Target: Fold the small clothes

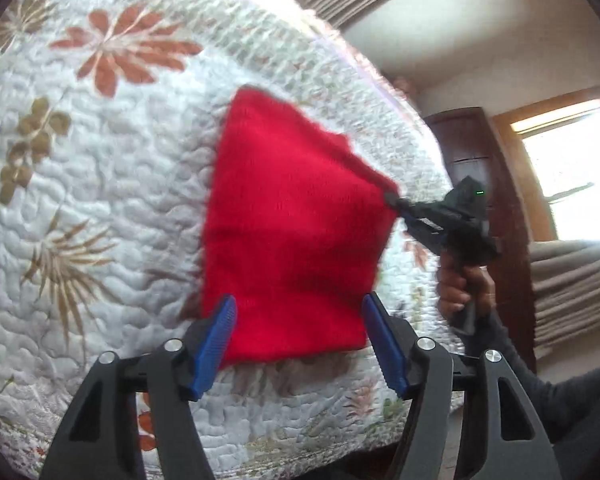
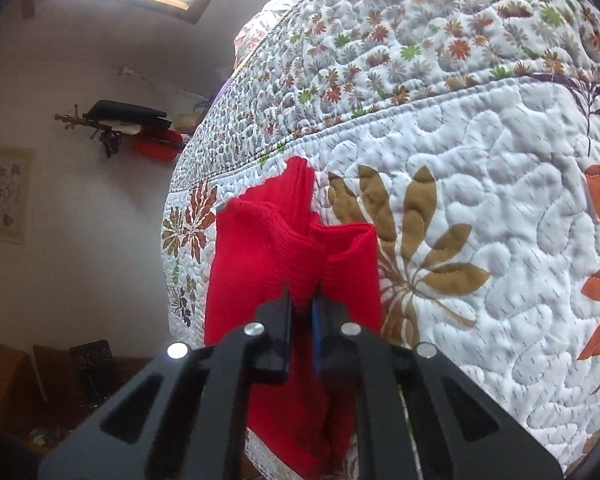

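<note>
A small red knit garment [image 1: 288, 220] lies on a white floral quilt [image 1: 100, 200]. In the left wrist view my left gripper [image 1: 298, 310] stands open over its near edge, blue pads [image 1: 216, 340] on either side, nothing between them. My right gripper [image 1: 394, 202] pinches the garment's right corner and lifts it off the quilt, held by a person's hand [image 1: 460, 284]. In the right wrist view the right gripper [image 2: 302, 300] is shut on bunched red knit [image 2: 292, 248], whose folds rise ahead of the jaws and hang below them.
The quilt [image 2: 480, 160] covers a bed whose edge drops off near me. A window [image 1: 572, 176] and a dark wooden cabinet [image 1: 472, 144] stand at the right. A wall shelf with red and black items [image 2: 140, 132] shows beyond the bed.
</note>
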A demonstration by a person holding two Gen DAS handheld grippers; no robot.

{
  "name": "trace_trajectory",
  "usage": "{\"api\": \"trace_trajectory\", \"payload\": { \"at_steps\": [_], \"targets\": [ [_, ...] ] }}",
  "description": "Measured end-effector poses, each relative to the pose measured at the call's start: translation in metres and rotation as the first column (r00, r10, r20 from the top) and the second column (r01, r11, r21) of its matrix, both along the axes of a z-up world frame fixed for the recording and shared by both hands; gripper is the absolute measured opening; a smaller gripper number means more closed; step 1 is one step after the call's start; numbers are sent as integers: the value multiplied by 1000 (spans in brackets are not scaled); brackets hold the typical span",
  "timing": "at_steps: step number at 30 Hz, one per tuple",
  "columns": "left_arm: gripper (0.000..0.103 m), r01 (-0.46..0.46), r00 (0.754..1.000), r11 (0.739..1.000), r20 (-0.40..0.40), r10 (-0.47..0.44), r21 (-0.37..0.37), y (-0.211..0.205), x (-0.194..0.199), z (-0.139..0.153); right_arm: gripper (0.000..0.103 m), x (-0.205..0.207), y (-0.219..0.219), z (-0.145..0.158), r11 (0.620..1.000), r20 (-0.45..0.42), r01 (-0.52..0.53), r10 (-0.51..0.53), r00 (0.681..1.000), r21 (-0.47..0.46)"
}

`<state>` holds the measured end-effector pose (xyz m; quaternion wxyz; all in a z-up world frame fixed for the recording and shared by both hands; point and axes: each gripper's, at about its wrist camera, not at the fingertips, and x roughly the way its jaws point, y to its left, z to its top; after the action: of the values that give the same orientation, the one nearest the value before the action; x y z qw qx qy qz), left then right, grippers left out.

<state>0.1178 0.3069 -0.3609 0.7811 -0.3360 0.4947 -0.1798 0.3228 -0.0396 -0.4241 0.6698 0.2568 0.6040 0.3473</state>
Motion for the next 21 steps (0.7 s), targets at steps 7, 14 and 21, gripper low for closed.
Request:
{"api": "trace_trajectory", "payload": {
  "at_steps": [7, 14, 21],
  "targets": [
    [60, 163, 979, 987, -127, -160, 13, -28, 23, -77, 7, 21, 9, -42, 998, -66, 31, -34, 997, -50],
    [57, 162, 977, 986, -131, -167, -48, -21, 11, -82, 24, 12, 0, -26, 999, -72, 44, -45, 996, -10],
    [60, 196, 967, 979, -155, -201, -45, -33, 9, -96, 5, 8, 10, -15, 997, -34, 40, -42, 999, -58]
  ]
}}
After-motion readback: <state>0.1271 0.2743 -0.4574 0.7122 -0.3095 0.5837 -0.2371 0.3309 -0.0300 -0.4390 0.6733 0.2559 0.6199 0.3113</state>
